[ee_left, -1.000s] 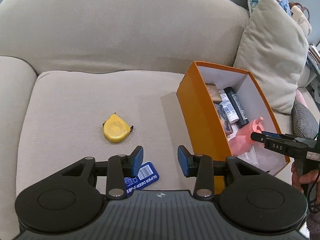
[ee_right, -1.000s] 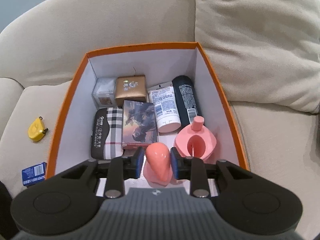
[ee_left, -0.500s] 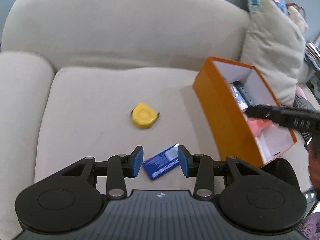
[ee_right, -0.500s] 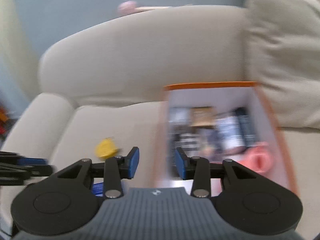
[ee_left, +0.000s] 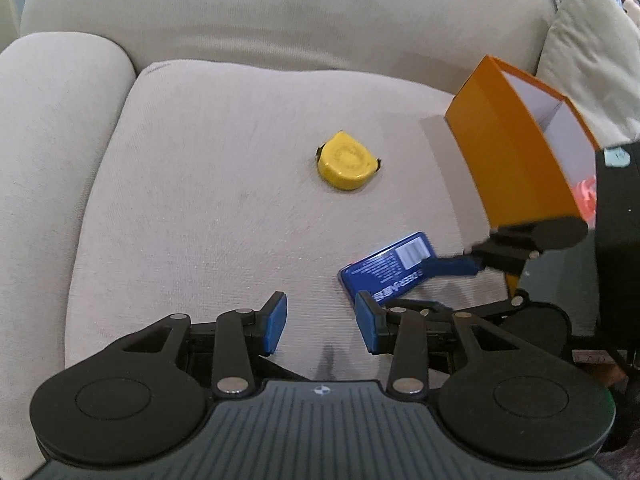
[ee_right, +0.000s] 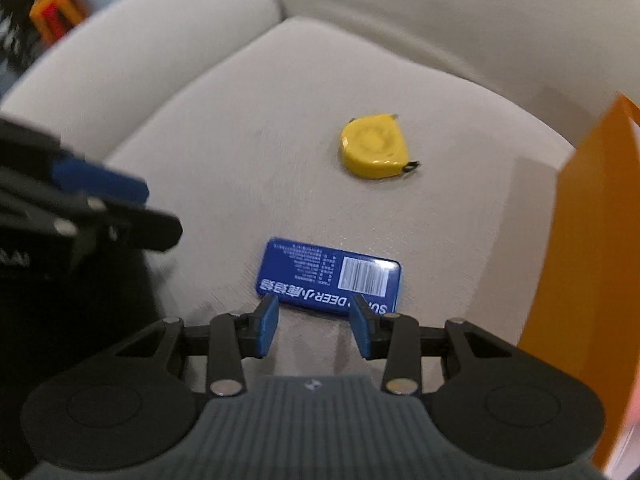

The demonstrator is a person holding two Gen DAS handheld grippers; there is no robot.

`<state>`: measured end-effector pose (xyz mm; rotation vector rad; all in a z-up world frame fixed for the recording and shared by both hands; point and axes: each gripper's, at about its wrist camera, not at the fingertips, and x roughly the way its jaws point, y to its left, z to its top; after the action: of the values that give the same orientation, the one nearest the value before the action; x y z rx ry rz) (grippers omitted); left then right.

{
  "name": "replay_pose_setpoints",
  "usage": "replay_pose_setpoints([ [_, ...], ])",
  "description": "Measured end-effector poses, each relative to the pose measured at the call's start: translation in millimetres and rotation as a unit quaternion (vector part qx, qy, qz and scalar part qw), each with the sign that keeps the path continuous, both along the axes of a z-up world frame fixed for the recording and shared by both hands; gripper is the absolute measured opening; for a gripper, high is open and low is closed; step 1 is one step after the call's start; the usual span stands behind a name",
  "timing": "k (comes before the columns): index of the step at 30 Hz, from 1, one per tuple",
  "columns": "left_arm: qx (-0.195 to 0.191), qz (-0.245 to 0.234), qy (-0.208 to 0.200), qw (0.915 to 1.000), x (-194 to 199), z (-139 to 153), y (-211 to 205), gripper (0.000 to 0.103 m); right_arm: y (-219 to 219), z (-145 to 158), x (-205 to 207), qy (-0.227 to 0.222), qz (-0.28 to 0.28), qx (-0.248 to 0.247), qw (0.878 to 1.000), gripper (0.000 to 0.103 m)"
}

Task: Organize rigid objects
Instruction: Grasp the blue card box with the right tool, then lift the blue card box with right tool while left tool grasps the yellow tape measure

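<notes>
L tool (ee_left: 320,328) open, empty | R tool (ee_right: 313,330) opening, empty

place: home living room | evidence: beige upholstered sofa (ee_left: 248,160) with rolled armrest (ee_left: 52,92) and padded backrest | loose throw cushion (ee_left: 592,40) at the sofa's end | small household items in an orange box (ee_left: 516,160) on the seat

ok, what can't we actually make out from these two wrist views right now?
- Orange box contents: in the left wrist view its near wall and the right tool hide all but a red patch; in the right wrist view the frame edge cuts it off.
- Blue tin small print: too blurred to read in the right wrist view.
- Yellow tape measure: motion blur hides any markings.
- Left tool: blurred dark shape at the right view's left edge.
</notes>
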<state>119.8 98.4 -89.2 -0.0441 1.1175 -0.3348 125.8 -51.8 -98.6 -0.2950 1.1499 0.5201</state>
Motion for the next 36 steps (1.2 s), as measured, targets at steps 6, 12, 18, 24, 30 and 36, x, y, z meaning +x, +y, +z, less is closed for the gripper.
replay_pose_setpoints([
  [6, -0.002, 0.003, 0.003, 1.0, 1, -11, 6, 0.046, 19, -12, 6, -0.027, 0.107, -0.068, 0.992, 0.069],
  [12, -0.018, 0.009, 0.005, 0.9998, -1, -22, 14, 0.046, 35, -25, -7, -0.069, 0.214, -0.146, 0.963, 0.069],
  [18, -0.038, 0.014, 0.005, 0.9992, -2, -22, 20, 0.046, 46, -26, -5, -0.064, 0.249, -0.164, 0.952, 0.064],
  [24, -0.045, 0.016, 0.003, 0.9989, -3, -22, 22, 0.046, 39, -18, 4, -0.051, 0.225, -0.155, 0.961, 0.051],
  [30, -0.048, 0.017, 0.004, 0.9987, -3, -23, 24, 0.046, 32, 13, 13, -0.033, 0.172, -0.104, 0.979, 0.02],
  [36, -0.044, 0.014, 0.005, 0.9989, -2, -23, 23, 0.046, 6, 14, 46, 0.001, 0.077, -0.062, 0.995, 0.014],
])
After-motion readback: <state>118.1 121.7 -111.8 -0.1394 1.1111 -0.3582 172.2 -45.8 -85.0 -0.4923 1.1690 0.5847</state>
